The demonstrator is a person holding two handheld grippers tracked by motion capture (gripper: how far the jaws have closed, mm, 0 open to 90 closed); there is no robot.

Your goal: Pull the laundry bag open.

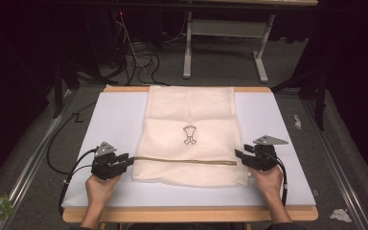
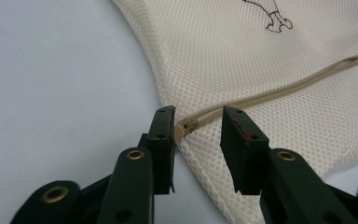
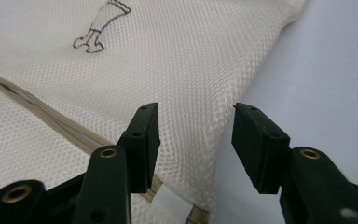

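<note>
Left black two-jaw gripper [image 1: 126, 160] sits at the near-left of the white foam-covered table [image 1: 110, 120], held by the person's left hand [image 1: 99, 187]. Jaws parted moderately, nothing clamped; in the left gripper view [image 2: 198, 122] they straddle the left end of the beige zipper [image 2: 279, 86], with the zipper pull [image 2: 186, 128] just beside the left jaw. Cream mesh laundry bag [image 1: 190, 134] lies flat mid-table, running from near edge to far edge, small dark line drawing [image 1: 189, 134] at its centre, zipper crossing it left to right on the near part. Right black two-jaw gripper [image 1: 240, 156], in the right hand [image 1: 268, 179], is at the bag's right edge, level with the zipper's right end. Jaws wide, empty; the right gripper view [image 3: 196, 122] shows them over the bag edge, white fabric tab [image 3: 170, 205] low between them. Grey carpet floor [image 1: 220, 72] and tangled cables [image 1: 139, 57] far behind.
</note>
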